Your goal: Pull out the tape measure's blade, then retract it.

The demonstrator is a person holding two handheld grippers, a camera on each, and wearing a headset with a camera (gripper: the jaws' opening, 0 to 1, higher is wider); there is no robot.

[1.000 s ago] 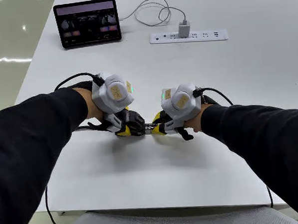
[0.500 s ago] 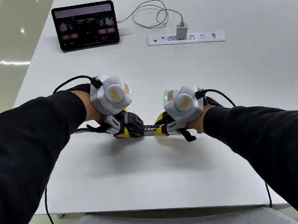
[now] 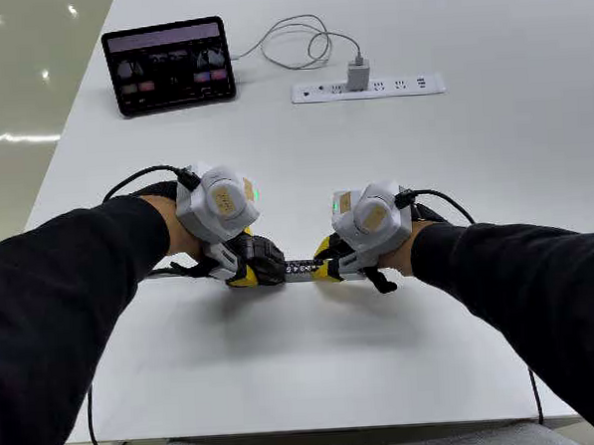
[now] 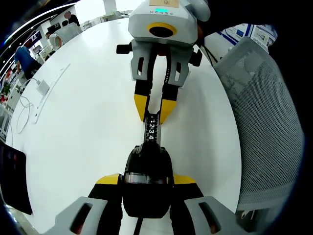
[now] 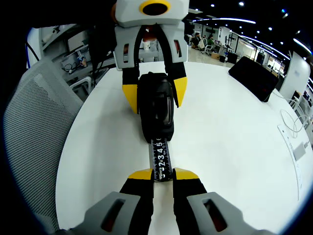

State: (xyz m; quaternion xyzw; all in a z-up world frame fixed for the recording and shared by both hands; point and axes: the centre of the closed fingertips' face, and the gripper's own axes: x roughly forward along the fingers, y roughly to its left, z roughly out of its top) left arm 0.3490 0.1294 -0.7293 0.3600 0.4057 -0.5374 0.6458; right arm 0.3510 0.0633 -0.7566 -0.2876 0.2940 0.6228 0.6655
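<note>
**Blade slightly further out; pull barely begun**

The whole head view has shifted over the last second; that is my head moving, not the bench. The real change is smaller: the gap between my two grippers reads a little wider than a second ago, and a bit more blade shows in it.

My left gripper [image 3: 252, 268] is closed round the black case of the tape measure [image 4: 146, 183], low over the table near its front edge; whether the case rests on it I cannot tell. My right gripper [image 3: 326, 269] is nearly shut, its yellow tips pinching the blade [image 5: 160, 161] at its free end. Only the first few numerals are out; I judge most of the pull is still ahead, and retraction not yet due.

The room is an open office with ceiling lights; the white table [image 3: 314, 361] is bare around the work; a grey mesh chair [image 4: 264, 122] stands at the near edge. A lit tablet [image 3: 169, 65] sits far left; the power strip [image 3: 368, 87] is well beyond the grippers; a charger [image 3: 357, 77] is plugged in, with a looped white cable [image 3: 292, 33].
</note>
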